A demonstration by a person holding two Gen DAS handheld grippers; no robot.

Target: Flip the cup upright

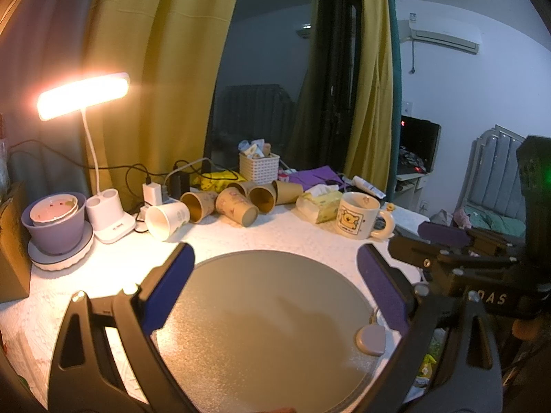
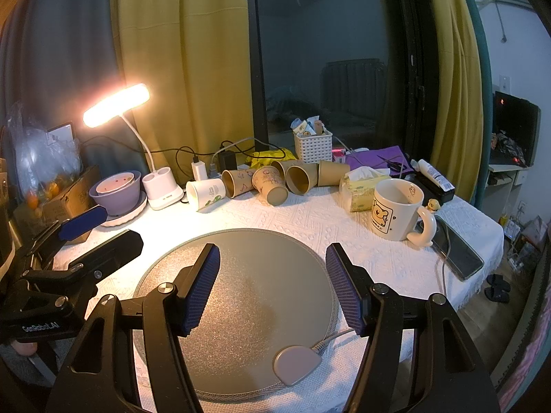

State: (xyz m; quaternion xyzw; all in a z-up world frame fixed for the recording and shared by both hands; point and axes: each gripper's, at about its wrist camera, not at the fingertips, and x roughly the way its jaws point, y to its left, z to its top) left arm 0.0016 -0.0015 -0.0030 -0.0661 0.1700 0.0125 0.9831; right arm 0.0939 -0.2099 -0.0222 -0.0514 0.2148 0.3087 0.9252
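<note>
Several paper cups lie on their sides at the back of the table: a white one (image 1: 167, 219) (image 2: 205, 192) at the left, and brown ones (image 1: 237, 205) (image 2: 269, 186) beside it. A cream bear mug (image 1: 361, 215) (image 2: 399, 210) stands upright at the right. My left gripper (image 1: 275, 261) is open and empty over the round grey mat (image 1: 268, 327). My right gripper (image 2: 272, 258) is open and empty over the same mat (image 2: 241, 296). The right gripper's body shows at the right of the left wrist view (image 1: 465, 268); the left gripper's body shows at the left of the right wrist view (image 2: 69, 261).
A lit desk lamp (image 1: 82, 94) (image 2: 115, 103) and a purple bowl (image 1: 55, 227) (image 2: 117, 192) stand at the back left. A tissue pack (image 1: 318, 203) (image 2: 361, 189), a white basket (image 1: 259, 167) (image 2: 312, 144), chargers and cables crowd the back. A phone (image 2: 458, 251) lies at the right edge.
</note>
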